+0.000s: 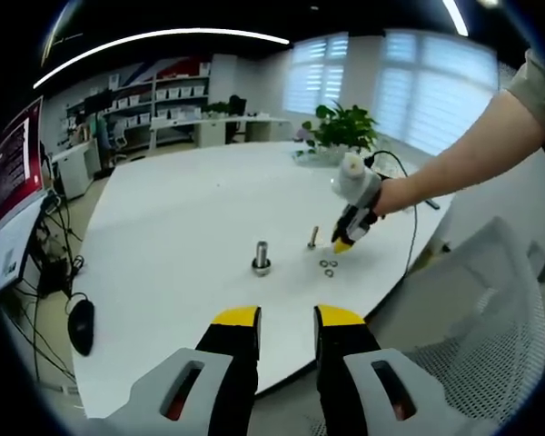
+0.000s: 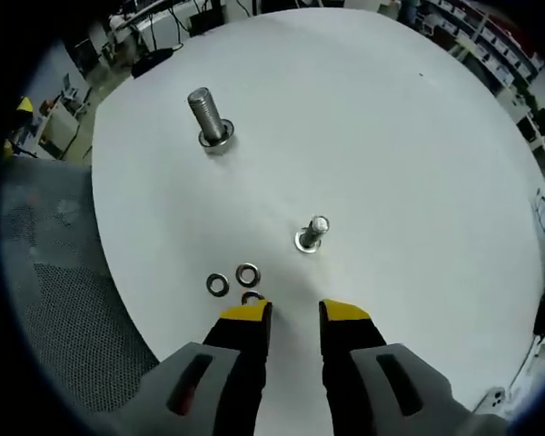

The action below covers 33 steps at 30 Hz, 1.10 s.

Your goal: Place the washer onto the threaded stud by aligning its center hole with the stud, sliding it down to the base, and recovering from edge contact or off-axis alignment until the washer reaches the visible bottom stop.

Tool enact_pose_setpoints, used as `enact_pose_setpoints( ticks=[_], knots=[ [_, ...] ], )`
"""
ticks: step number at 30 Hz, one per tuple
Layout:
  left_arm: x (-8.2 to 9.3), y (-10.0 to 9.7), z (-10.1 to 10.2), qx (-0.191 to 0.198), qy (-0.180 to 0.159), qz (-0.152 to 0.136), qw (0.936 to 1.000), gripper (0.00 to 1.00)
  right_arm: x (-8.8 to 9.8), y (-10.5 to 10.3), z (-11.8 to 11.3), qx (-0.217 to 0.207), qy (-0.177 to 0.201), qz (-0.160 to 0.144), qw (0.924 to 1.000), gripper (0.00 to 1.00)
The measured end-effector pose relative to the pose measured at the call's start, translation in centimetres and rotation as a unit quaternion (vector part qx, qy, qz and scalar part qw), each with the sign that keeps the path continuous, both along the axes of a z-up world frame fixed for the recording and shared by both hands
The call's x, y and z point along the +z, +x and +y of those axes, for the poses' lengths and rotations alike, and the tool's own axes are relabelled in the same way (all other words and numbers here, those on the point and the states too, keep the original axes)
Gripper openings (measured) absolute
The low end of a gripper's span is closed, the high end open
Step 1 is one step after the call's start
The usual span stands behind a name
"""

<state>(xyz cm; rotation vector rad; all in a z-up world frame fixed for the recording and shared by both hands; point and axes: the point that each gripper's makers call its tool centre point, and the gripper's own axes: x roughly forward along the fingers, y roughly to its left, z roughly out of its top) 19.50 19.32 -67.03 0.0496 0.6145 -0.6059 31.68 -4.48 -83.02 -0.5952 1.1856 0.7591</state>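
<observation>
Two threaded studs stand upright on the white table (image 2: 409,145). The larger stud (image 2: 207,116) (image 1: 261,257) is at the far left with a washer at its base. A smaller stud (image 2: 313,232) (image 1: 312,238) rises just ahead of my right gripper (image 2: 295,313), also ringed at its base. Three loose washers (image 2: 247,273) (image 1: 328,266) lie flat by the left jaw, and the nearest one is partly hidden under its tip. The right gripper is open and holds nothing. A person's hand holds it (image 1: 345,241) over the washers. My left gripper (image 1: 288,318) hangs open off the table's near edge.
A grey mesh chair (image 1: 490,300) (image 2: 54,300) stands at the table's edge near the washers. A potted plant (image 1: 341,127) sits at the far side, and a black cable (image 1: 409,209) trails across the table. A monitor (image 1: 14,173) stands at the left.
</observation>
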Motion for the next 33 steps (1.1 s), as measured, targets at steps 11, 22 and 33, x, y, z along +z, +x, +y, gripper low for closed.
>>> enact_pose_setpoints(
  ticks=[11,22,33],
  knots=[
    [0.0,-0.1,-0.1,-0.002,0.000,0.001,1.0000,0.21,-0.4,-1.9,1.7,0.040,0.010,-0.002,0.9991,0.26],
    [-0.2,-0.1,0.0,-0.002,0.005,0.004,1.0000,0.21,-1.0,-1.7,2.4,0.065,-0.003,-0.008,0.9979,0.25],
    [-0.5,-0.3,-0.1,-0.005,0.006,0.011,0.9999,0.21,-1.1,-1.6,2.4,0.066,0.010,-0.007,0.9978,0.19]
  ],
)
